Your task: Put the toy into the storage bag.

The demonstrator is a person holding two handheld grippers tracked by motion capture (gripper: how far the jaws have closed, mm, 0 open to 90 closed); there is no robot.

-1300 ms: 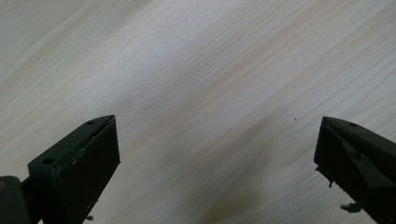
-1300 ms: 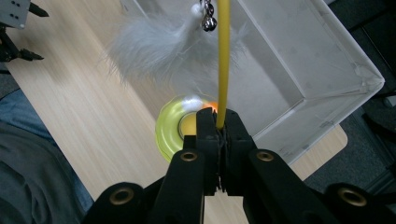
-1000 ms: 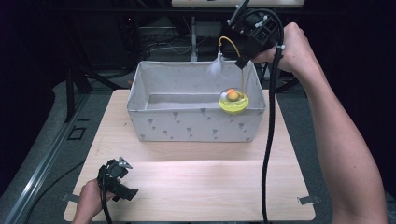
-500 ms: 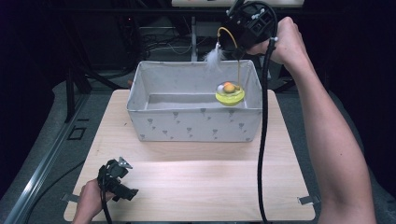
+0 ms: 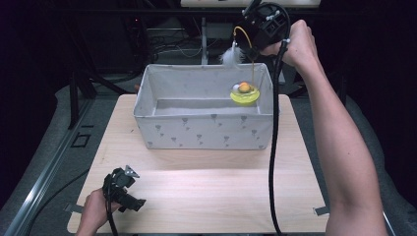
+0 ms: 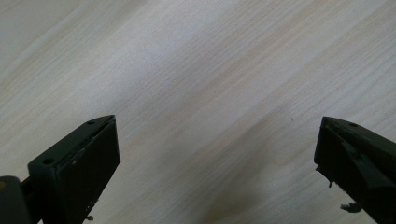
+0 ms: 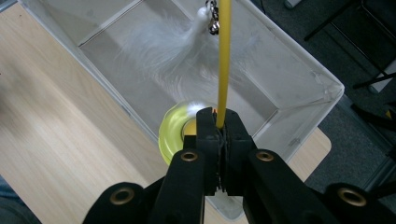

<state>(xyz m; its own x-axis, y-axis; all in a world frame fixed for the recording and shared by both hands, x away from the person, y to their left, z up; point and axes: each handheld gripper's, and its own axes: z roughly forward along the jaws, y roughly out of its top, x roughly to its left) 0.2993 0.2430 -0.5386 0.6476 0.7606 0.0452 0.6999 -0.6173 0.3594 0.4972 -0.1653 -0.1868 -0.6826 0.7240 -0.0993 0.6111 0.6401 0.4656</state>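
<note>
Blurred to a pale smear in the right gripper view: the white feather (image 7: 173,44), its outline unreadable. Half hidden behind the closed jaws there: the yellow disc (image 7: 173,133), its centre impossible to make out. Cut off at the top edge: the yellow wand (image 7: 224,60).

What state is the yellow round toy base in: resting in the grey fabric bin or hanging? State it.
Hanging. The yellow round toy base dangles on its yellow wire, clamped by the right gripper, above the grey fabric bin.
</note>
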